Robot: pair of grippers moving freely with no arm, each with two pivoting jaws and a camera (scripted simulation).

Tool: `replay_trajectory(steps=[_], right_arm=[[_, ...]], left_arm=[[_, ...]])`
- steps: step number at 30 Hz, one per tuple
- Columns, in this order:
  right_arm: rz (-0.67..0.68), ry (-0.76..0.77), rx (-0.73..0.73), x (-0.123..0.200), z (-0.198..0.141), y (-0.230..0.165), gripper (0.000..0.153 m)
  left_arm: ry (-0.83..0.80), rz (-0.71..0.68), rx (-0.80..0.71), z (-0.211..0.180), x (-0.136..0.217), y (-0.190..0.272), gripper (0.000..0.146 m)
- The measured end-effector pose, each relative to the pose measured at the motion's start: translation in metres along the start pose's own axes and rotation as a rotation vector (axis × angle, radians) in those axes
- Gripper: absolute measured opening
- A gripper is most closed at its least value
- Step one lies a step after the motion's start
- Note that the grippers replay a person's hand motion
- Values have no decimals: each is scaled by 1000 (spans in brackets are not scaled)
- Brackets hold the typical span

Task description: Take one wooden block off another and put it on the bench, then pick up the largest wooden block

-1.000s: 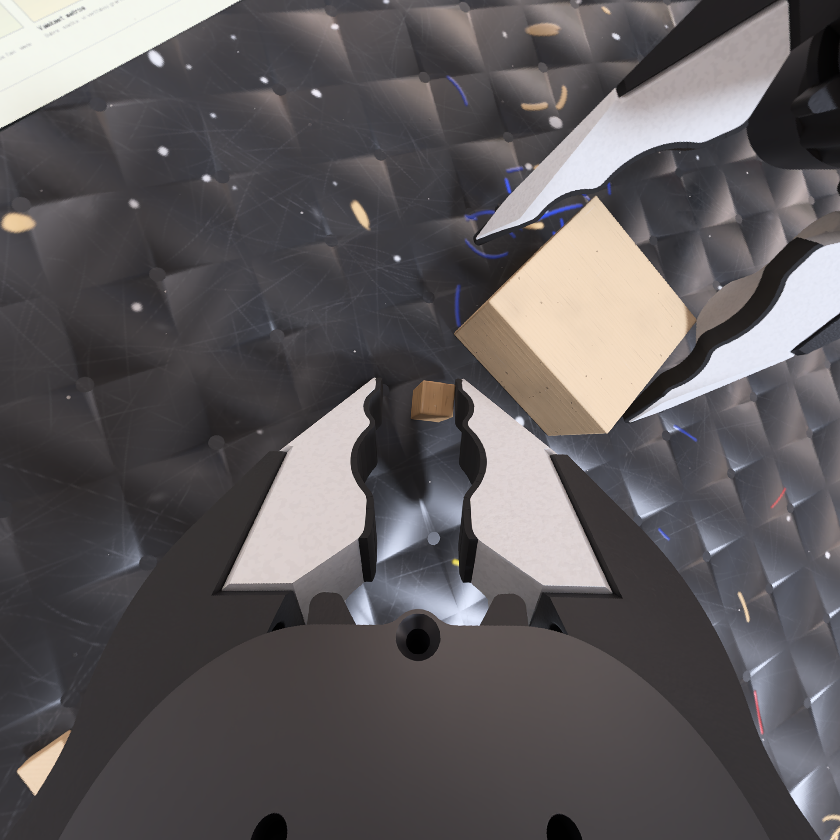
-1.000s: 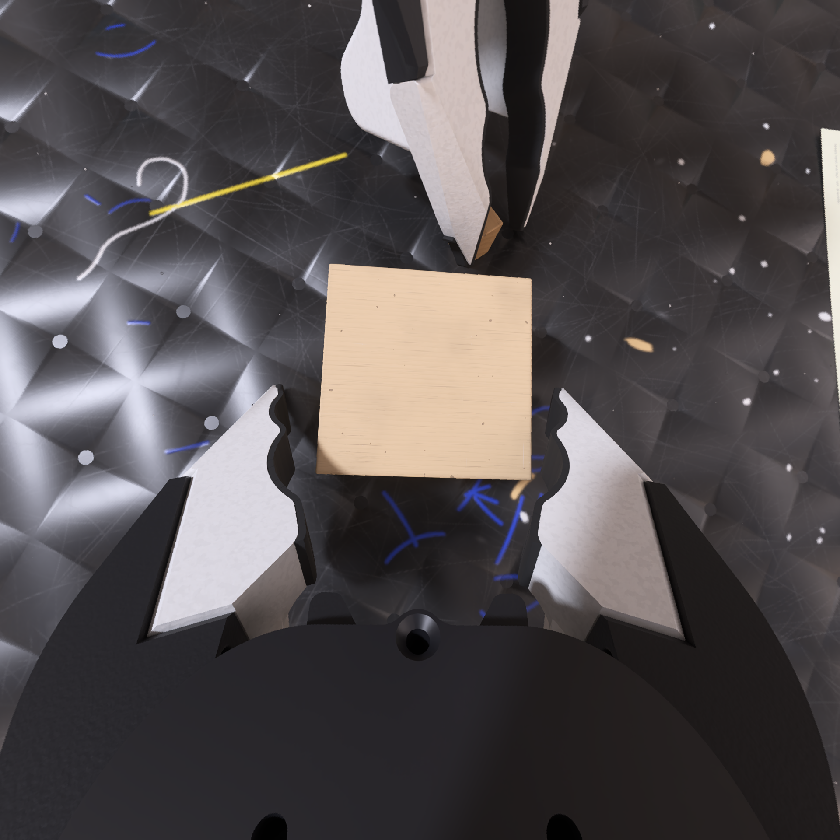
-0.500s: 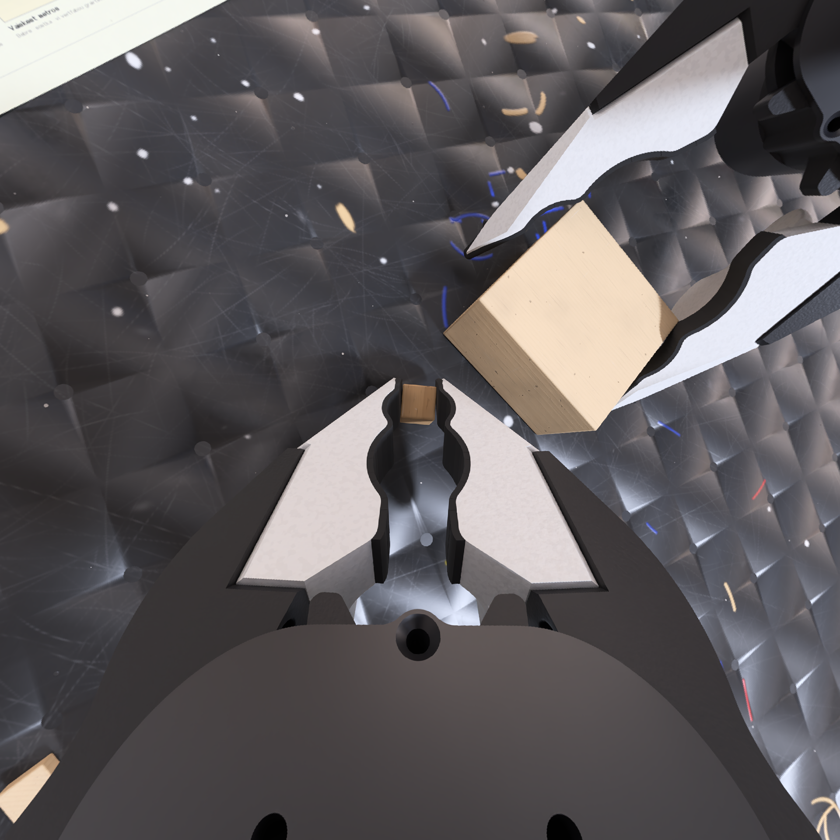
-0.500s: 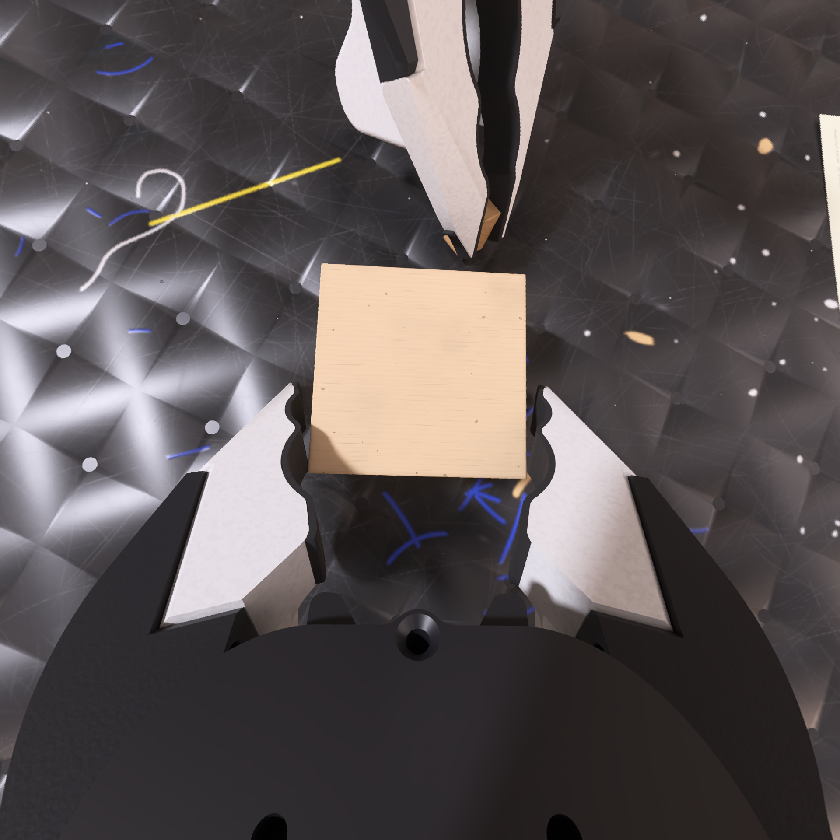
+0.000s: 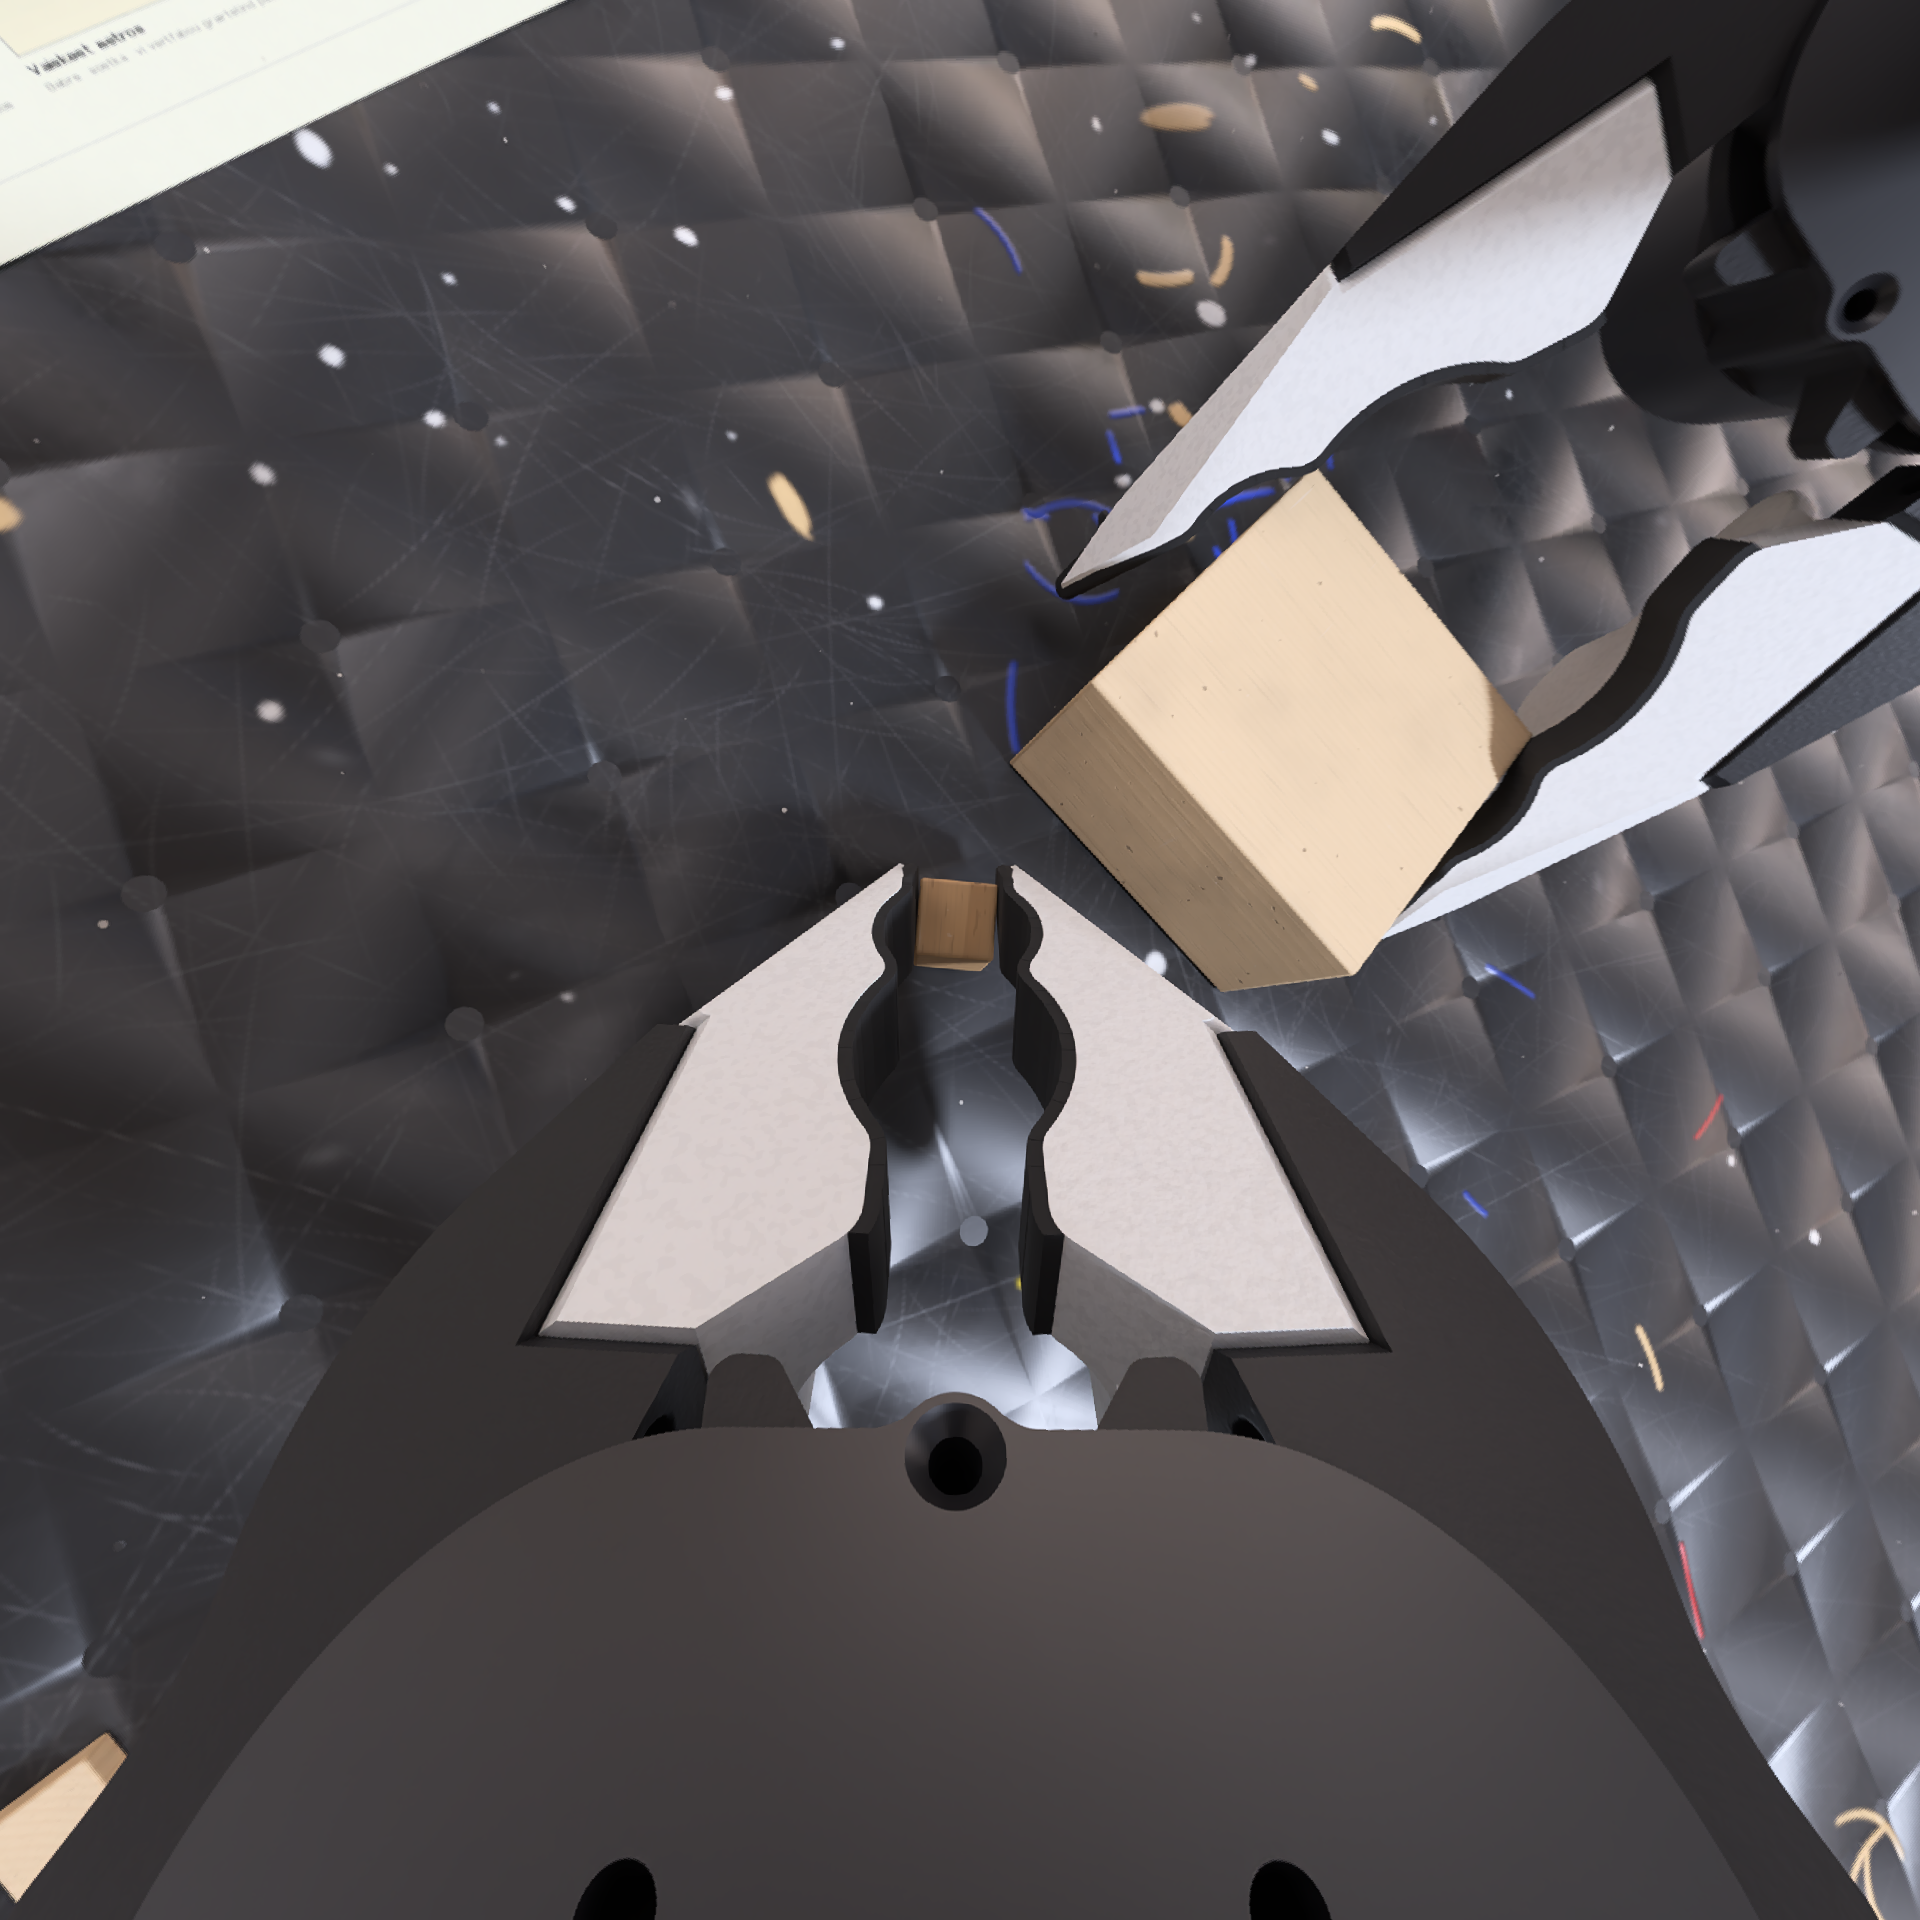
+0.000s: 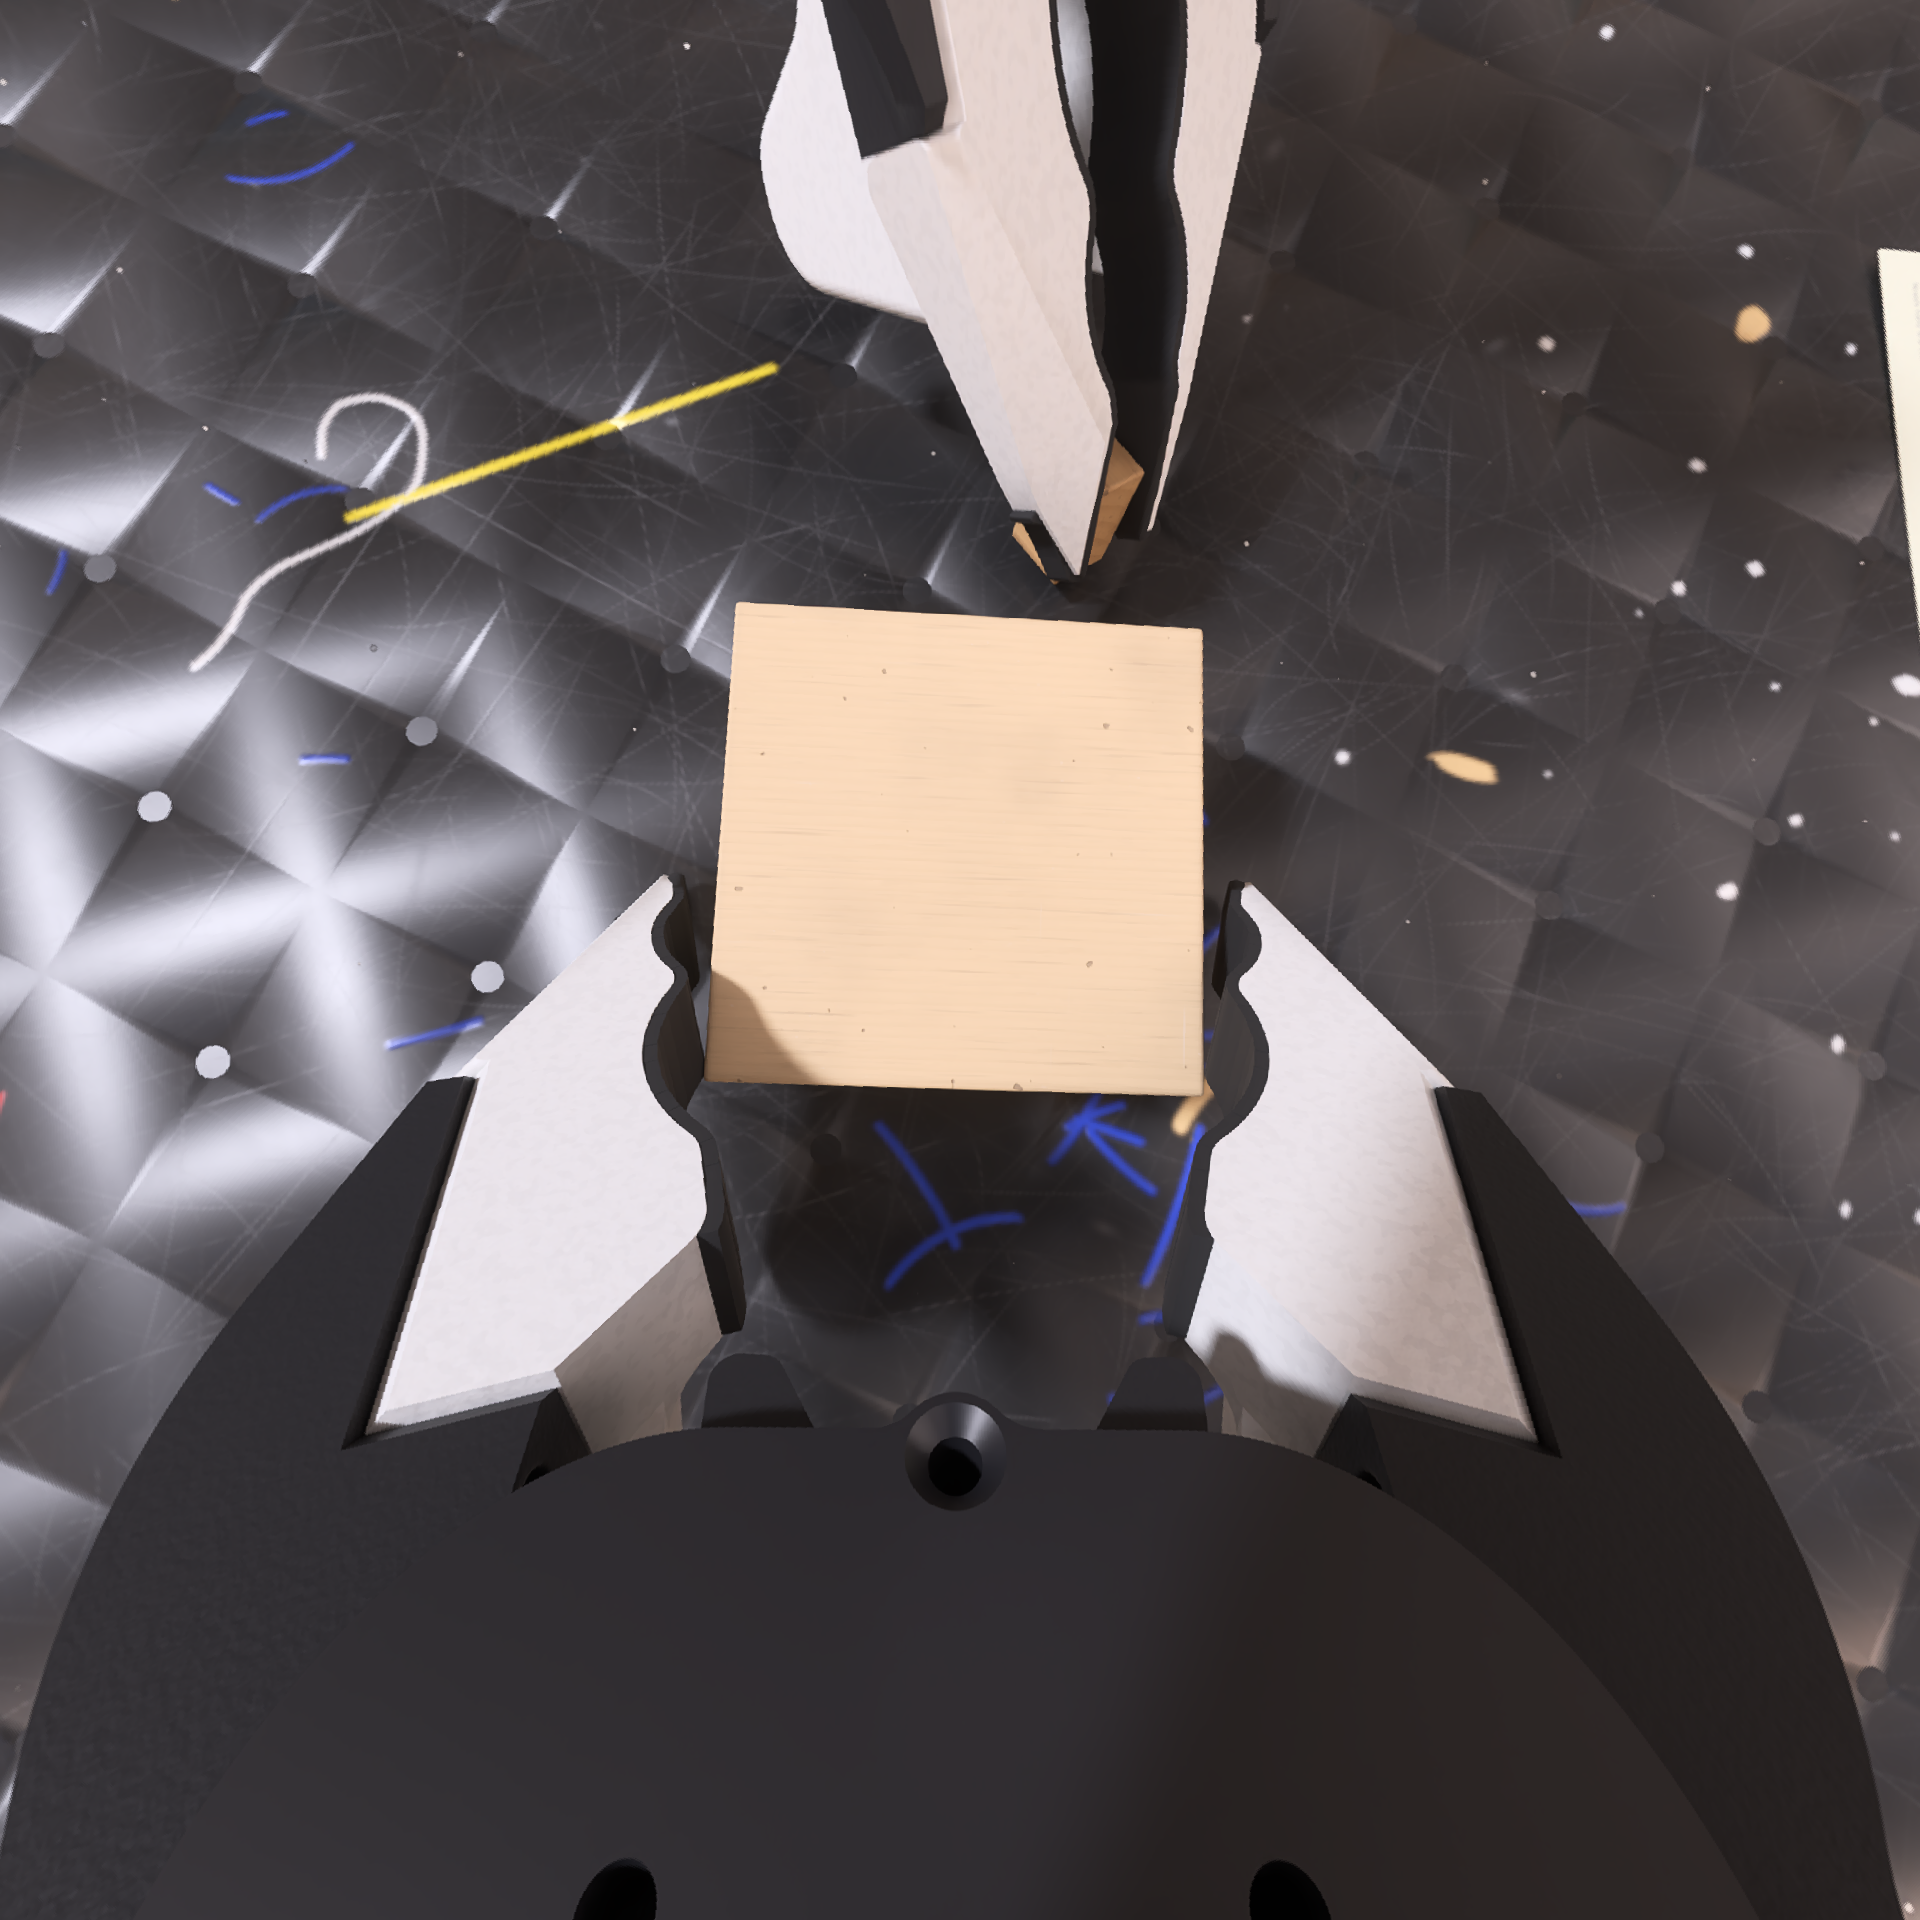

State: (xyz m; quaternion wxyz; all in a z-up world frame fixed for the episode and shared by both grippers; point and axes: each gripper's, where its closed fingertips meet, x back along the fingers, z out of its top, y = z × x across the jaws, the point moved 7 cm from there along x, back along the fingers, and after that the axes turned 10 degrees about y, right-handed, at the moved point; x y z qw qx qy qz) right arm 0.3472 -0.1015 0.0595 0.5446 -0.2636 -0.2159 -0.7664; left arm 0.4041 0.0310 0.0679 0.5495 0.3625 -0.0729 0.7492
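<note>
**Both grippers on blocks: large cube in right, small cube in left**

Bench [image 5: 520, 727]: dark metal with swirl-polished squares, fine scratches, white specks, tan flecks and blue pen marks. A pale printed sheet [image 5: 156, 94] lies at the upper left corner of the left wrist view; a yellow line [image 6: 561, 442] and a white squiggle [image 6: 312, 540] sit upper left in the right wrist view.

Large wooden block [image 6: 956, 852]: a cube, so no long axis. In the right wrist view it sits centre frame, top face square to the camera, edges parallel to the fingers. The right gripper [image 6: 956, 935] has its tips pressed against the two side faces, clamping the near half. In the left wrist view the cube [image 5: 1268, 727] appears right of centre, one corner pointing lower right. Bench on either side is open.

Small wooden block [image 5: 954, 923]: centre frame, pinched between the tips of the left gripper [image 5: 954, 883], closed on it. It is just beside the large cube's far edge, not touching. Whether it rests on the bench cannot be told.

A further wooden piece [image 5: 52, 1808] shows at the lower left edge.
</note>
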Motion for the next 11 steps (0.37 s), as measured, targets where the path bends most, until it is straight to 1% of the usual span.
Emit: replay_trajectory(steps=[8, 11], right_arm=[[-7, 23, -10, 8, 2, 4, 100], [16, 65, -28, 17, 6, 4, 100]], left_arm=[[25, -6, -1, 3, 5, 0, 18], [26, 1, -13, 4, 6, 0, 20]])
